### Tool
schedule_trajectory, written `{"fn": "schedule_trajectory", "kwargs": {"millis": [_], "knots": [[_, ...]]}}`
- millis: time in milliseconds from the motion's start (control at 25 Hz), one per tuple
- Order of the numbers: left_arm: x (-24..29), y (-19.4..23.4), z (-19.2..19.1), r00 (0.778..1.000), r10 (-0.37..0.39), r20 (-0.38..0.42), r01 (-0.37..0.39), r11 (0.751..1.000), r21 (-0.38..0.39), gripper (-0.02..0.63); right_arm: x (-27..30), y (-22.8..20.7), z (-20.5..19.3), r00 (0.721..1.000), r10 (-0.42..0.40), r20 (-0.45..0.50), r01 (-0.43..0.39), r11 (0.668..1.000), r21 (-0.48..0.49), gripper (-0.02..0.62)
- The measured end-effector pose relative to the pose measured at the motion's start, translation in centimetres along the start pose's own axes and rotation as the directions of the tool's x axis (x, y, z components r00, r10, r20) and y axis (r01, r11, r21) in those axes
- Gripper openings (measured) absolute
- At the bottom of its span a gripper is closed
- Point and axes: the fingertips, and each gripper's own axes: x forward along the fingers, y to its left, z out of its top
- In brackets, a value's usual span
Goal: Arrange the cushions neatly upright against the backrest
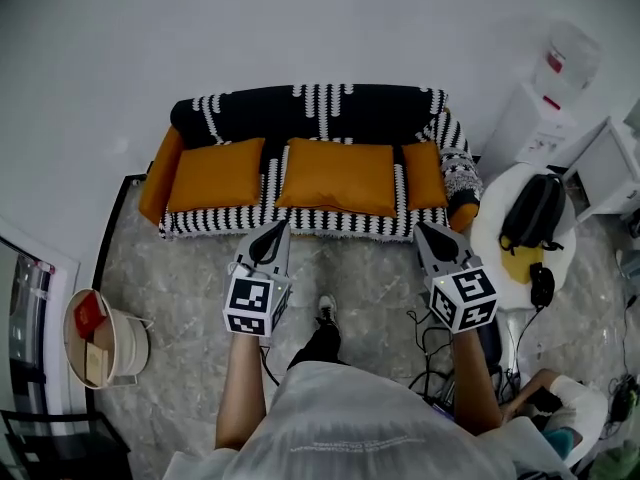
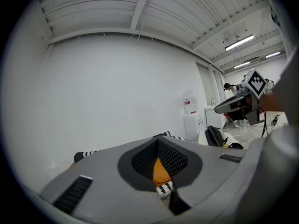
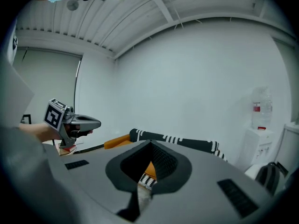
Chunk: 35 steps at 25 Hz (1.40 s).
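Bare floor (image 1: 370, 278) lies open in front of the sofa (image 1: 320, 113), room to reach in. Just beside the sofa's right end, a round white table (image 1: 490, 243) carrying a black bag (image 1: 532, 211) crowds the way. A bucket (image 1: 110, 343) sits well left of the sofa.

The head view looks steeply down from above, with the black-and-white fabric-covered sofa (image 1: 320, 108) ahead of the left claw (image 1: 272, 230) and right claw (image 1: 425, 230). The left and right gripper views each look almost level along their own jaws. Both show that sofa and the plain white wall (image 2: 117, 87) beyond.

No legible text, label or number anywhere
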Motion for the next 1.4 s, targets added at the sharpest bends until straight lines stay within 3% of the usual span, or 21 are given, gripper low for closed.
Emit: {"fn": "schedule_trajectory", "kwargs": {"millis": [280, 400, 840, 1240, 1400], "knots": [[7.8, 6.3, -1.6, 0.998, -0.030, -0.052, 0.029, 1.000, -0.011, 0.018, 8.4, -3.7, 2.1, 0.995, -0.098, -0.017, 0.098, 0.995, 0.012, 0.002], [10.9, 9.2, -2.6, 0.997, -0.037, -0.074, 0.035, 0.999, -0.023, 0.018, 12.0, -4.6, 2.5, 0.994, -0.102, -0.034, 0.103, 0.994, 0.024, 0.003], [19.9, 17.5, -7.8, 0.982, -0.053, -0.179, 0.043, 0.998, -0.056, 0.018, 21.9, -9.3, 1.0, 0.973, -0.202, -0.116, 0.201, 0.979, -0.014, 0.003], [25.3, 19.0, -15.0, 0.943, -0.102, -0.316, 0.072, 0.992, -0.106, 0.030, 25.7, -14.0, -5.2, 0.930, -0.247, -0.272, 0.262, 0.965, 0.020, 0.005], [27.3, 18.9, -18.1, 0.924, -0.126, -0.362, 0.085, 0.988, -0.125, 0.064, 27.1, -15.5, -8.6, 0.912, -0.235, -0.337, 0.264, 0.964, 0.042, 0.018]]}}
